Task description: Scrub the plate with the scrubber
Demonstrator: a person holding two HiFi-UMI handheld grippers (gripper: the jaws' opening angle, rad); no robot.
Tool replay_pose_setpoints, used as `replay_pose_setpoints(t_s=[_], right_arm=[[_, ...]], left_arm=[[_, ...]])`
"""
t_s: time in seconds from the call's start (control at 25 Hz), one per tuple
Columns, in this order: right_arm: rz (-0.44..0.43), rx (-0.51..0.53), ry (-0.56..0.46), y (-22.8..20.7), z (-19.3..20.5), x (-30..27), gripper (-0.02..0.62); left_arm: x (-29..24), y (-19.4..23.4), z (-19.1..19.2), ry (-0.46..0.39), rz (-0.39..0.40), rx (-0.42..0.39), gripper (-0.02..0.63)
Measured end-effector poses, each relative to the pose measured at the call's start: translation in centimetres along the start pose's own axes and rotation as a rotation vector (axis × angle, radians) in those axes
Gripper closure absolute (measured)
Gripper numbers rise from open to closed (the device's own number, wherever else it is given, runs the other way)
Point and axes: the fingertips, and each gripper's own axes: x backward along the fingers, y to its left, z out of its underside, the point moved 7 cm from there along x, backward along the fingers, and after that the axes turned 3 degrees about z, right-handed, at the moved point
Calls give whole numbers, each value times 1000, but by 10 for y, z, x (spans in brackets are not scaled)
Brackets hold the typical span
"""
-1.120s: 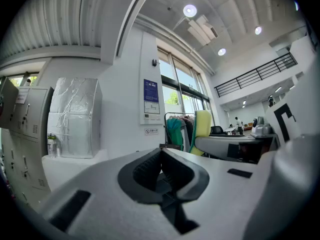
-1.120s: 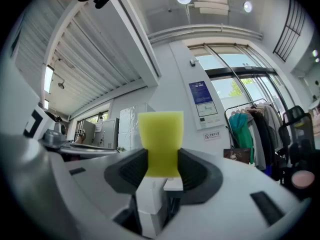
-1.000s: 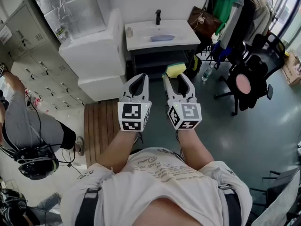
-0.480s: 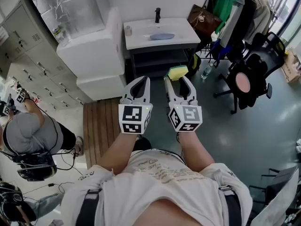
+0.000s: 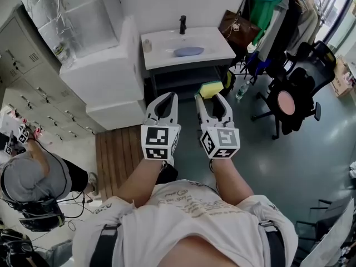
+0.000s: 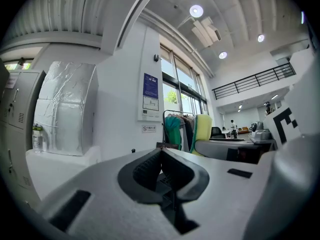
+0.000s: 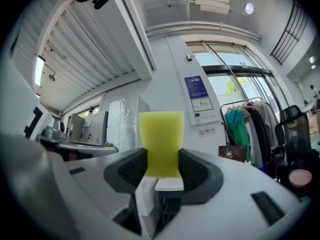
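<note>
Left gripper (image 6: 161, 153): fingers (image 6: 144, 168) shut tight together, nothing between them, likely kept free to steady the plate later. Right gripper (image 7: 161, 159): fingers clamped on both sides of a yellow rectangular foam scrubber (image 7: 160, 141), which stands upright and sticks out past the fingertips, so its far face is ready to rub. Both grippers are held side by side and roughly level in front of the person's torso, aimed toward the basin. The shallow pale-blue oval plate (image 5: 188, 52) lies flat on the white washbasin tabletop (image 5: 217, 42), in front of the black faucet (image 5: 182, 24) and well apart from both grippers, so scrubbing has not started and this looks like the approach. A small bottle (image 5: 147, 45) sits at the tabletop's left edge, near the plate. Left of the basin are stacked white plastic-wrapped boxes (image 5: 105, 65), with a wooden slatted floor mat (image 5: 117, 149) below them. Right of it are a brown bag (image 5: 239, 26), a clothes rack, a water bottle on the floor (image 5: 240, 89) and a black office chair with a pink seat (image 5: 286, 102). Another person (image 5: 33, 177) crouches lower left, clear of the way. The floor straight ahead looks passable.
</note>
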Motion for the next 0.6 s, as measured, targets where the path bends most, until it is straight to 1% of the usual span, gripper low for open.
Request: replay_pose_setpoints(t_s=[0.2,0.44,0.6], right_arm=[[14,-2,-2,-10,6,-44,396],[22,4,-12,-13,7,-108,396],[32,16,-18,-11,6,-140,396]], left_arm=[[-40,27,2,-6,17,-2,586],[-84,75,2,-15,21,8,586],[-108,102,4,-5,30,21,586]])
